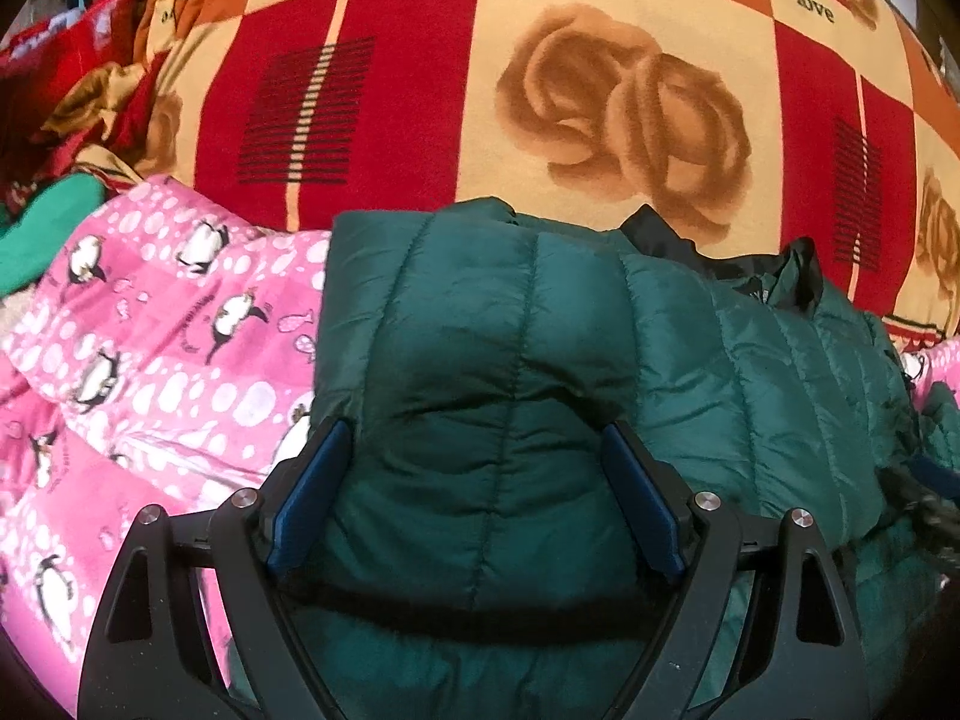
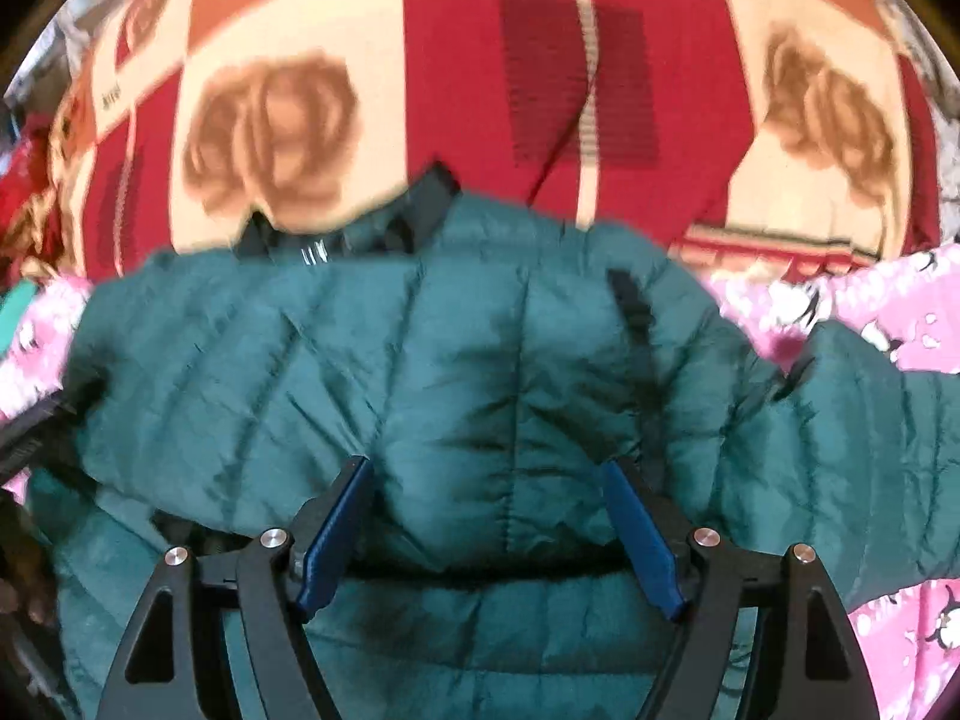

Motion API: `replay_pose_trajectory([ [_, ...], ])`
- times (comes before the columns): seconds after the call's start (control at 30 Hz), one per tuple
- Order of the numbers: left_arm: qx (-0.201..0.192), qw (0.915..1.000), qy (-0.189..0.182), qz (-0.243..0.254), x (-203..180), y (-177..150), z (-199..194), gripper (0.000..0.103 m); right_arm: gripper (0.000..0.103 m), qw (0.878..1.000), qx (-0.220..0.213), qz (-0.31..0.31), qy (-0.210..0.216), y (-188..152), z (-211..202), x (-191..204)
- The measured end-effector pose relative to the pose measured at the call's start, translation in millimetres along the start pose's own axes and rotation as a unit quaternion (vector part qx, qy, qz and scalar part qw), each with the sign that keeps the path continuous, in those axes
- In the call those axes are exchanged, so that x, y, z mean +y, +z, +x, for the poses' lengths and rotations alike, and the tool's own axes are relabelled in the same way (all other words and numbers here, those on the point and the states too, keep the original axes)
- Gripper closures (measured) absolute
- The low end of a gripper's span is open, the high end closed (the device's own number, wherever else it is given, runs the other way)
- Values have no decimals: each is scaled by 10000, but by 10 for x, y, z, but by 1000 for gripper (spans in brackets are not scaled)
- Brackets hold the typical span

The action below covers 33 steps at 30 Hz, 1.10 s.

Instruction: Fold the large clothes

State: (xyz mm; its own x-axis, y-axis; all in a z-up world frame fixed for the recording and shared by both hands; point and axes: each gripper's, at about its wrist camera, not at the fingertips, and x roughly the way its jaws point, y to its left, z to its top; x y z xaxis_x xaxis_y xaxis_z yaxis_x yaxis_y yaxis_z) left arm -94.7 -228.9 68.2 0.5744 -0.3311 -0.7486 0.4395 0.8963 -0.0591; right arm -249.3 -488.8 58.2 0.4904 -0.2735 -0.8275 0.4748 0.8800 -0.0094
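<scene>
Jacket bunched between both our wide-open grippers, nothing pinched; collar far; only left view shows "love" on blanket.

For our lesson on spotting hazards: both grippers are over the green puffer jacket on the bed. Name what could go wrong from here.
1. The left gripper and right gripper both stand open around puffy folds of the green jacket; closing may pinch only the slick outer layer, so it could slip.
2. The jacket lies on the pink penguin quilt; a deep grab might catch the quilt too.
3. The black collar looks bunched, so the fold may end uneven.
</scene>
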Motion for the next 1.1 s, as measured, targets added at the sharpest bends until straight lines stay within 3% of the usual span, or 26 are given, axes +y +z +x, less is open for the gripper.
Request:
replay_pose_trajectory([
  [0.53,-388,9992,27,-10,-154,-156,-828,17,27,9978,-549,175,330,-354,-871,116],
  [1.1,-375,9988,-267,144,-504,-481,-1267,17,27,9968,-608,368,366,-736,-1183,-3],
])
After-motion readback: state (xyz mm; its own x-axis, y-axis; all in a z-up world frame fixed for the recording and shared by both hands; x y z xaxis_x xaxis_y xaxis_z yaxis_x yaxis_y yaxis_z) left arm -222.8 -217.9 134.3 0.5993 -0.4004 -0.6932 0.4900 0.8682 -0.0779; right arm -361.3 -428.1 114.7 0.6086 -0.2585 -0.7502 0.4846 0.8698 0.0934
